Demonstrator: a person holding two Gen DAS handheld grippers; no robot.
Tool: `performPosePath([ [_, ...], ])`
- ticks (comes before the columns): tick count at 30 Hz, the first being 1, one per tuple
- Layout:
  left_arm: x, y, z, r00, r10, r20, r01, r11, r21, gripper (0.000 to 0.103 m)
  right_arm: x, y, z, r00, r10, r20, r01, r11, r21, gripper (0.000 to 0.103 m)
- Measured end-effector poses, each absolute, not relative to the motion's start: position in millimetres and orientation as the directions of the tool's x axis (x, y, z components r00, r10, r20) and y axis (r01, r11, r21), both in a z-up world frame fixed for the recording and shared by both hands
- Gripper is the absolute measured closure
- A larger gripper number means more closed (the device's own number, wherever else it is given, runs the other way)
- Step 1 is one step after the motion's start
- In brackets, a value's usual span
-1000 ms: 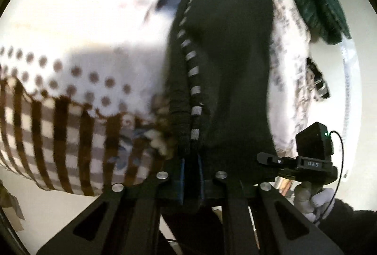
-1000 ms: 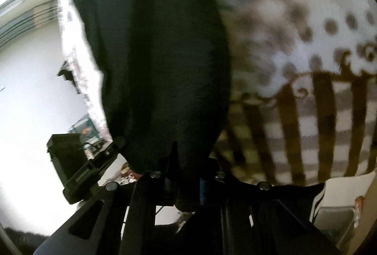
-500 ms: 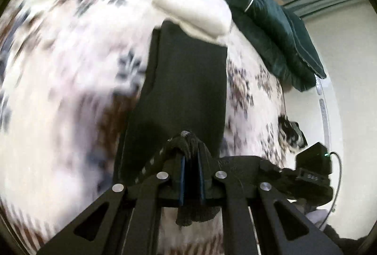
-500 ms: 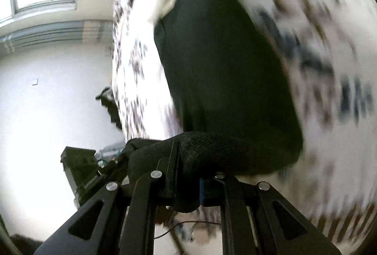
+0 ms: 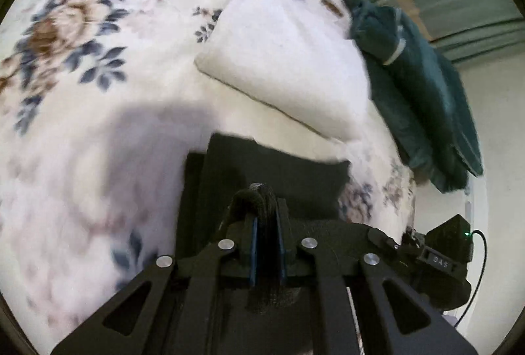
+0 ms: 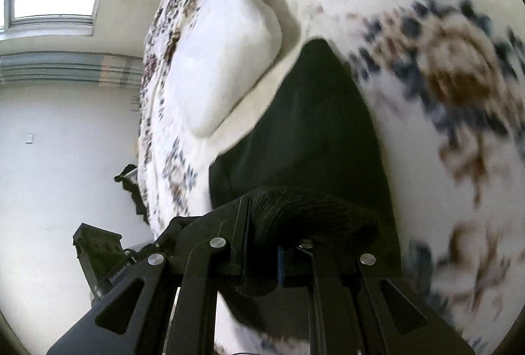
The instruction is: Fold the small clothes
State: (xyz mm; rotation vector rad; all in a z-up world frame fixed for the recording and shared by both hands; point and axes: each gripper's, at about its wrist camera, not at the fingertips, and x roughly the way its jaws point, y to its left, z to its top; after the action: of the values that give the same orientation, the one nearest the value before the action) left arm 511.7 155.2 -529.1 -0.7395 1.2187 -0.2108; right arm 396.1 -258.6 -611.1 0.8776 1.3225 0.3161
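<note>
Left wrist view: we have our left gripper (image 5: 265, 243) pinching a bunched black knit edge of the dark garment (image 5: 279, 184) between its blue pads, the jaws easing apart by a hair while the cloth sits between them. From the grip the garment stretches toward 12 o'clock over the floral bedspread (image 5: 82, 66), its long axis running away from us, its far edge just short of the white pillow (image 5: 279, 59). A teal jacket (image 5: 423, 99) lies at 2 o'clock near the bed's edge.

Right wrist view shows our right gripper (image 6: 279, 253) nearly closed on another rolled black edge of the same garment (image 6: 315, 125), which runs up toward 12 o'clock and probably touches the pillow (image 6: 226, 59), though blur leaves that unsure
</note>
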Motion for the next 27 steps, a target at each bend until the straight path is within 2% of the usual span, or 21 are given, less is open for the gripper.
performPosePath([
  [4, 542, 157, -563, 0.307, -0.585, -0.751, -0.300, 0.689, -0.660, 0.092, 443, -262, -643, 0.221, 0.674, -0.705, 0.328, 0.629, 0.704, 0.086],
  [7, 544, 167, -573, 0.323, -0.649, -0.689, -0.337, 0.601, -0.725, 0.088, 461, -272, -660, 0.205, 0.710, -0.673, 0.385, 0.574, 0.723, 0.084],
  [8, 542, 172, -575, 0.338, -0.673, -0.658, -0.351, 0.559, -0.751, 0.083, 464, -276, -663, 0.211, 0.720, -0.661, 0.396, 0.555, 0.732, 0.084],
  [12, 545, 192, -579, 0.423, -0.687, -0.591, -0.384, 0.454, -0.804, 0.074, 461, -292, -669, 0.246, 0.750, -0.614, 0.437, 0.479, 0.761, 0.080],
  [14, 551, 199, -577, 0.459, -0.671, -0.583, -0.377, 0.447, -0.811, 0.057, 460, -298, -669, 0.265, 0.754, -0.600, 0.448, 0.455, 0.770, 0.077],
  [17, 561, 198, -571, 0.453, -0.649, -0.611, -0.347, 0.503, -0.791, 0.055, 462, -309, -664, 0.312, 0.743, -0.592, 0.434, 0.443, 0.784, 0.066],
  [19, 560, 194, -565, 0.436, -0.633, -0.640, -0.310, 0.562, -0.767, 0.055, 466, -316, -657, 0.339, 0.731, -0.592, 0.431, 0.439, 0.789, 0.054],
  [21, 551, 188, -553, 0.435, -0.606, -0.666, -0.258, 0.625, -0.737, 0.055, 469, -321, -649, 0.335, 0.708, -0.621, 0.421, 0.477, 0.771, 0.053],
  [23, 532, 187, -540, 0.451, -0.535, -0.714, -0.225, 0.706, -0.671, 0.055, 471, -325, -641, 0.297, 0.679, -0.671, 0.384, 0.559, 0.735, 0.046],
  [25, 497, 188, -525, 0.497, -0.470, -0.730, -0.198, 0.758, -0.622, 0.055, 466, -329, -636, 0.254, 0.648, -0.718, 0.337, 0.637, 0.693, 0.023],
  [27, 452, 187, -517, 0.504, -0.450, -0.737, -0.191, 0.774, -0.603, 0.053, 457, -331, -636, 0.206, 0.633, -0.746, 0.297, 0.686, 0.664, 0.015],
])
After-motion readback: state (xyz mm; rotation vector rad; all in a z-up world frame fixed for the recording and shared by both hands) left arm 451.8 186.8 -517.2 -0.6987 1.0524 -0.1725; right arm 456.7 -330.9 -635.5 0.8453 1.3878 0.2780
